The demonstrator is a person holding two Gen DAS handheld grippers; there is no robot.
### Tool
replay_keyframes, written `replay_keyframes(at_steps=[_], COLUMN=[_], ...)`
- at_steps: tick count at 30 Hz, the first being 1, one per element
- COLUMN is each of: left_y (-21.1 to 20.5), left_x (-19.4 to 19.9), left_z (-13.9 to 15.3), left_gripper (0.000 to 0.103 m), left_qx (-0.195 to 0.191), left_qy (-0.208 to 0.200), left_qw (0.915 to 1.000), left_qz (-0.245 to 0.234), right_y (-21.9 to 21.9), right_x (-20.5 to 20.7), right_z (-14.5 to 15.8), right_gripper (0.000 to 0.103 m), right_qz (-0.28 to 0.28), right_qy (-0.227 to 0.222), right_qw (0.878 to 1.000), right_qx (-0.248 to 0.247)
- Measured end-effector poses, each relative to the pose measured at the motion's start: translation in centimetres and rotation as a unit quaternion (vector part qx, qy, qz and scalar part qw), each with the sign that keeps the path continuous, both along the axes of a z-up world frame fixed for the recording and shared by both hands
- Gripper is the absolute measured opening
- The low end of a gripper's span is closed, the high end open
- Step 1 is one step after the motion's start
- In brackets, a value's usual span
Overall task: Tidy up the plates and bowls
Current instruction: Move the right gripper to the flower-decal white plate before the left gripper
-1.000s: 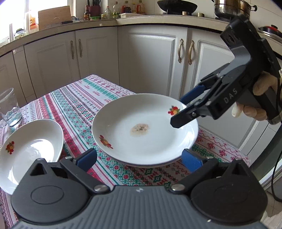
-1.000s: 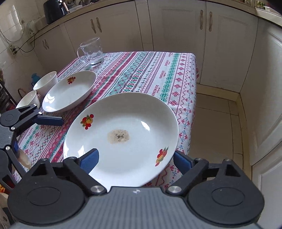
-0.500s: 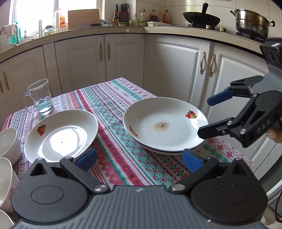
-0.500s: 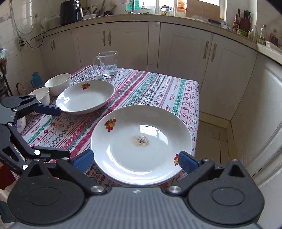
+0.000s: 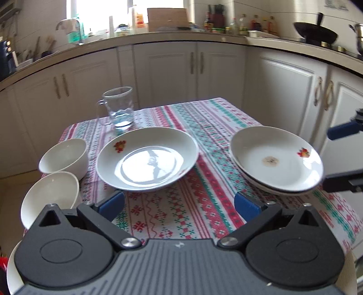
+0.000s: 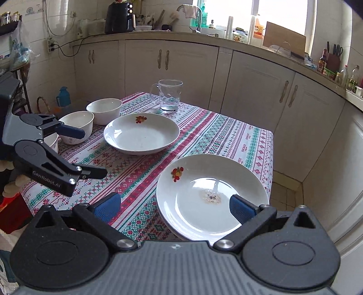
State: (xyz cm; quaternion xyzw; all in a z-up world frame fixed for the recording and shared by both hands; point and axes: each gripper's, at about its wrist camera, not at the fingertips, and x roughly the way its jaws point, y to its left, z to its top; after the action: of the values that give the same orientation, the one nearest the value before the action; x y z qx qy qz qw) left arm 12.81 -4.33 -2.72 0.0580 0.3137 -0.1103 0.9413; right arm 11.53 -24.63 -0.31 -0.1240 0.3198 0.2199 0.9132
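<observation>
On the counter [image 5: 204, 213] both claws, left claw [image 5: 179, 205] and right claw [image 6: 174, 207], gape empty; the glazed plate [image 5: 147, 158] looks slippery, brittle, best pinched at its rim.

I was working in a home kitchen. Cream cabinets [image 6: 256, 90] ran under a long countertop [image 5: 158, 37] along the walls. A tap [image 6: 188, 9] stood beneath the window [image 6: 281, 13], with a wok [image 5: 315, 34] on the stove and sauce bottles [image 5: 242, 23] nearby. A small table wore a patterned red and green tablecloth [image 6: 217, 136], carrying plates [image 6: 141, 133], bowls [image 6: 104, 110] and a glass mug [image 6: 170, 95].
</observation>
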Motion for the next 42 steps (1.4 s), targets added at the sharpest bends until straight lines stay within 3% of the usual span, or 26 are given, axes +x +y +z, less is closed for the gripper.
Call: replay_keyframes(at_steps=[5,21,42], left_y=[0.0,0.1,0.6], left_x=[1.4,5.2,7.9], left_z=[-1.2,-6.0,-6.1], left_gripper=[0.102,0.102,0.103], left_qx=[0.005,-0.017,-0.02], left_qy=[-0.001,0.057,0.056], left_qw=[0.9981,0.9946,0.9924], left_qz=[0.061,0.085,0.108], right_y=[0.4,1.4,5.9], right_x=[1.0,7.6,17.3], right_z=[0.3,-0.4,-1.6], right_gripper=[0.103,0.103,0.103], right_qz=[0.008,0.07,0.173], right_qy=[0.007,0.044,0.08], right_qw=[1.0,0.997,0.981], right_qx=[0.008,-0.005,-0.029])
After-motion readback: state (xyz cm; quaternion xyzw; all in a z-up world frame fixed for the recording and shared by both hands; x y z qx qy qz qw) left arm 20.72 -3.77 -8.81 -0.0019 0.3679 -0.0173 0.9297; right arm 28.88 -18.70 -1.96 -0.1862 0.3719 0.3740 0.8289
